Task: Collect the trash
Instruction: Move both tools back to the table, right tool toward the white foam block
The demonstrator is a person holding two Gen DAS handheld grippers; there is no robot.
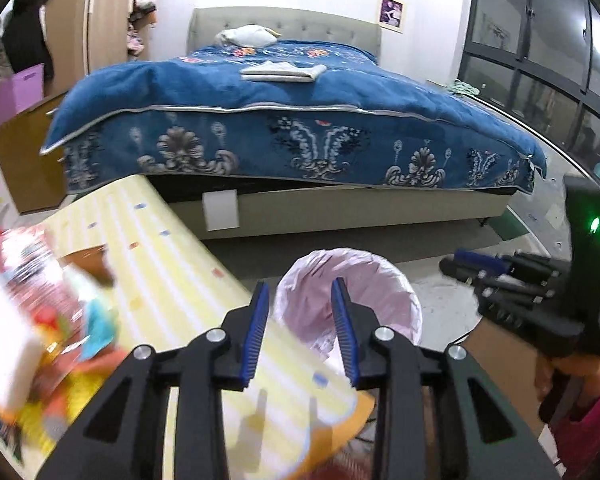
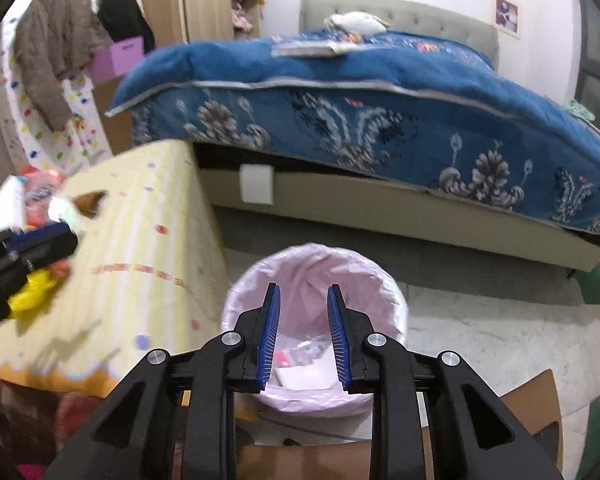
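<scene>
A bin lined with a pink bag (image 2: 316,280) stands on the floor beside a table with a yellow striped cloth (image 2: 140,248); it also shows in the left wrist view (image 1: 352,280). White and red scraps (image 2: 300,364) lie in its bottom. My right gripper (image 2: 302,296) is open and empty right above the bin's mouth. My left gripper (image 1: 302,292) is open and empty over the table's near corner, next to the bin. A blurred heap of colourful wrappers and packets (image 1: 40,312) lies on the table to its left; it also shows in the right wrist view (image 2: 36,204).
A bed with a blue patterned cover (image 1: 300,120) fills the room behind the bin. A cardboard piece (image 2: 532,408) lies on the floor at the bin's right. Clothes hang at the far left (image 2: 56,48). Windows (image 1: 540,60) line the right wall.
</scene>
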